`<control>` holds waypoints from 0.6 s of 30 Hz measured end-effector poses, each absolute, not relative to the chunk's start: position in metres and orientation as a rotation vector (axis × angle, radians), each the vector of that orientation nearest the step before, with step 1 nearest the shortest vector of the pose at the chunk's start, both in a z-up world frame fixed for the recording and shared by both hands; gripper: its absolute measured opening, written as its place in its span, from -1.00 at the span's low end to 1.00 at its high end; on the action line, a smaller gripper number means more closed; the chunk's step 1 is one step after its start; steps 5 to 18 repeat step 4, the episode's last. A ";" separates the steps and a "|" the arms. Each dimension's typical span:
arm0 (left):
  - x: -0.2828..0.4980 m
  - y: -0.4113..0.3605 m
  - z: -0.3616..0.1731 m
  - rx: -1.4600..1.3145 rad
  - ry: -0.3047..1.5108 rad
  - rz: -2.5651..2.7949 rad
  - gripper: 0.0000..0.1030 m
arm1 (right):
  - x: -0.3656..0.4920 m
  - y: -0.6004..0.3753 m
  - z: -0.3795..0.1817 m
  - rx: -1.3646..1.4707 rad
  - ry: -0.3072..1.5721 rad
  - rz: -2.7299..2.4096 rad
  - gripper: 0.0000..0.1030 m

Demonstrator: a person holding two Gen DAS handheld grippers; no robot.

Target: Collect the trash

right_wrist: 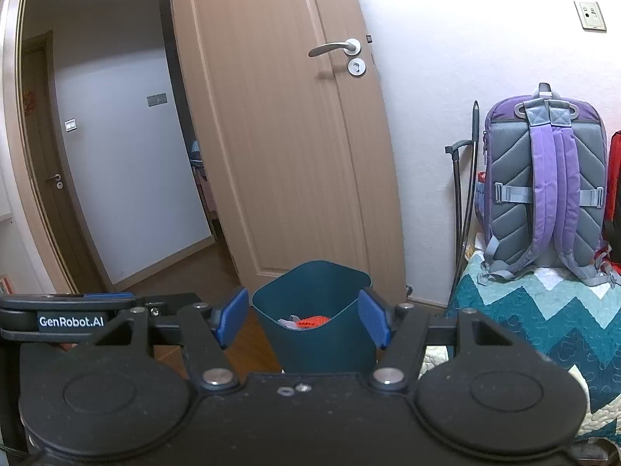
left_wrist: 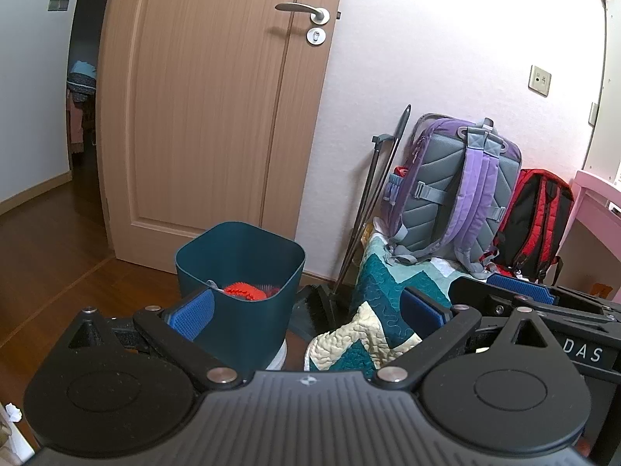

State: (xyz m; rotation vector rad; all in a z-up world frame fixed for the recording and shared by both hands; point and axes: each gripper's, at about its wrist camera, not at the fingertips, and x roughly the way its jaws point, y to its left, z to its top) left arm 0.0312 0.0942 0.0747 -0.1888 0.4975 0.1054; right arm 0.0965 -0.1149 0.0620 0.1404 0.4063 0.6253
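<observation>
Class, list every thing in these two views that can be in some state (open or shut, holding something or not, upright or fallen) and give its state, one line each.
Left gripper: open, nothing between its pads.
Right gripper: open, nothing held.
Teal bin: upright, no lid, an orange spiky item and pale scraps inside.
Door: swung open.
Purple backpack: upright on the quilt, straps facing out.
Red backpack: upright beside it.

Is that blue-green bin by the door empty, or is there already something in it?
Not empty. The teal bin stands upright with no lid, and an orange spiky item and some pale scraps lie low inside.
</observation>
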 end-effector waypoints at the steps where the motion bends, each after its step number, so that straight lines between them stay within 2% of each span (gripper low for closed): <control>1: 0.031 0.094 0.074 -0.190 0.498 0.106 0.99 | 0.096 -0.115 0.062 0.141 0.407 0.625 0.21; 18: 0.031 0.095 0.075 -0.196 0.502 0.104 0.99 | 0.096 -0.116 0.061 0.141 0.408 0.626 0.21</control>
